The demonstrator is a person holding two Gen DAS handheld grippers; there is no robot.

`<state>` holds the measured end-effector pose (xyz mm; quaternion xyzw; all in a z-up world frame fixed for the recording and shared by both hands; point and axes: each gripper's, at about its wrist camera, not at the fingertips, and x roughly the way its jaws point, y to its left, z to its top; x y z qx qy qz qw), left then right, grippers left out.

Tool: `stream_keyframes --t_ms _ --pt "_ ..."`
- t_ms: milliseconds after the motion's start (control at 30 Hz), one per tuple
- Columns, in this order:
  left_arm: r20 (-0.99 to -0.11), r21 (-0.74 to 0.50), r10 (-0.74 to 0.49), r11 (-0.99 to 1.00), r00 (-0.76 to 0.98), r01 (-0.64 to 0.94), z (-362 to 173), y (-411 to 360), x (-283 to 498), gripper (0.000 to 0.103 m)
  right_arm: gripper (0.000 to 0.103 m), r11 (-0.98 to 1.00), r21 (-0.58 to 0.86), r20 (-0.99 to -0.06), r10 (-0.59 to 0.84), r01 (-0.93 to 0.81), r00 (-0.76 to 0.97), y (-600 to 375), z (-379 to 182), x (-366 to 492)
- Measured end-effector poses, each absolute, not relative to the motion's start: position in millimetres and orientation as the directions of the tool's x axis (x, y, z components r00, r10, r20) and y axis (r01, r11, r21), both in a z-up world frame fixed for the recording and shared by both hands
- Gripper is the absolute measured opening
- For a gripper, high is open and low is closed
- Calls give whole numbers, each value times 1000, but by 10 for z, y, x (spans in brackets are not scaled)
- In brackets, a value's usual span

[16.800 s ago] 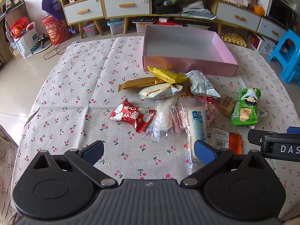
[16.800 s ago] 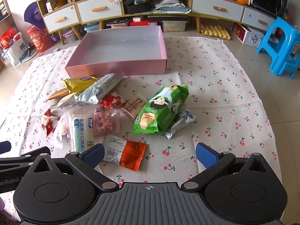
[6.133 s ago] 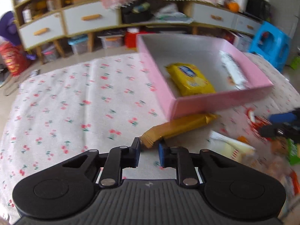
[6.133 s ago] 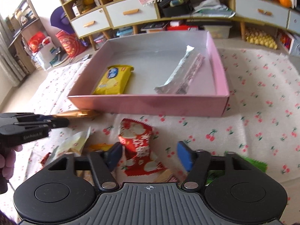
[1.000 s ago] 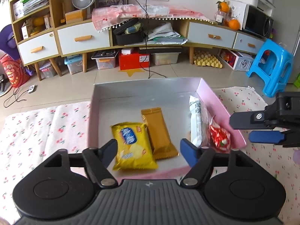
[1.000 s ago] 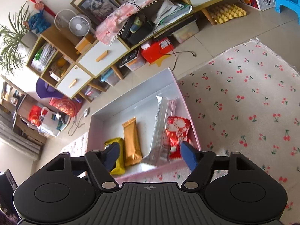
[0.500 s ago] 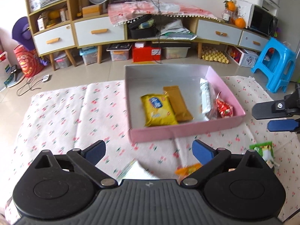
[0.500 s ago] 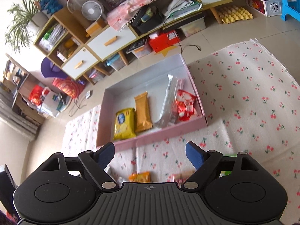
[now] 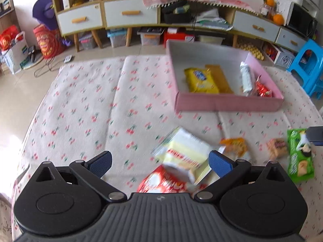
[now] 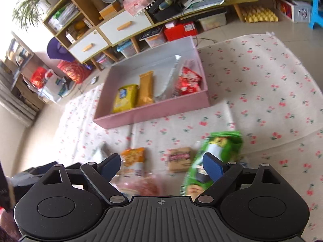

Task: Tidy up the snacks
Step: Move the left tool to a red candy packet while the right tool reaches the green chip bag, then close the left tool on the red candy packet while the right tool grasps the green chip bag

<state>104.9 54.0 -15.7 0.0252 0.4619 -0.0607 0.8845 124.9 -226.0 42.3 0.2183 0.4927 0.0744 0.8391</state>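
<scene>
The pink box [image 9: 226, 101] on the cherry-print cloth holds a yellow packet [image 9: 201, 80], a golden bar [image 9: 220, 78], a silver packet [image 9: 246, 78] and a red packet [image 9: 262, 89]. My left gripper [image 9: 159, 162] hovers over a white-and-yellow packet [image 9: 183, 153] and a red packet [image 9: 161, 183]. Its jaws are opening and grip nothing. My right gripper [image 10: 161, 165] hangs above a brown packet [image 10: 179, 158], an orange packet [image 10: 134, 156] and a green chips bag [image 10: 222, 145]. Its jaws are opening too, with nothing held. The pink box [image 10: 153, 111] lies beyond.
Behind the cloth stands a long cabinet [image 9: 129, 16] with drawers, with storage bins under it. A blue stool [image 9: 306, 64] is at the right. A red bag [image 9: 47, 42] and cables lie on the floor at the left. The cloth's left half [image 9: 84, 104] is bare.
Both grippers have drawn back from the pink box towards the near side of the cloth, and their jaws have spread wider. The loose snacks have come into view under them.
</scene>
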Motion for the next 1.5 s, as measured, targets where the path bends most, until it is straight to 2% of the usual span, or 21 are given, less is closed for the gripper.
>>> stream_keyframes --t_ms 133,300,400,733,867,1200,1333,1400,1500 --pt "-850 -19 -58 997 524 78 -267 697 1007 101 90 920 372 -842 279 121 462 -2307 282 1217" --pt "-899 -130 -105 991 426 -30 -367 848 1010 97 90 921 337 -884 239 196 401 -2380 138 1193" --pt "-906 -180 -131 980 402 -86 -395 868 996 93 90 911 335 -897 230 241 377 -2407 88 1199" --pt "-907 -235 -134 948 399 -216 -478 836 965 80 90 908 285 -929 182 306 322 -2407 -54 1214" --pt "-905 -196 -107 964 412 -180 -483 752 989 79 90 919 255 -937 158 300 312 -2385 -81 1220" --pt "-917 -150 -137 989 375 -6 -472 845 990 62 90 937 220 -942 131 272 310 -2490 -17 1211" --pt "-918 -99 -118 993 378 69 -444 887 972 61 90 934 212 -945 120 287 305 -2575 -10 1207" --pt "-916 -53 -87 994 391 96 -427 906 982 64 90 943 175 -949 86 283 302 -2579 6 1208" --pt "-910 -2 -35 997 414 79 -392 943 987 65 90 952 138 -947 47 273 316 -2573 43 1198"
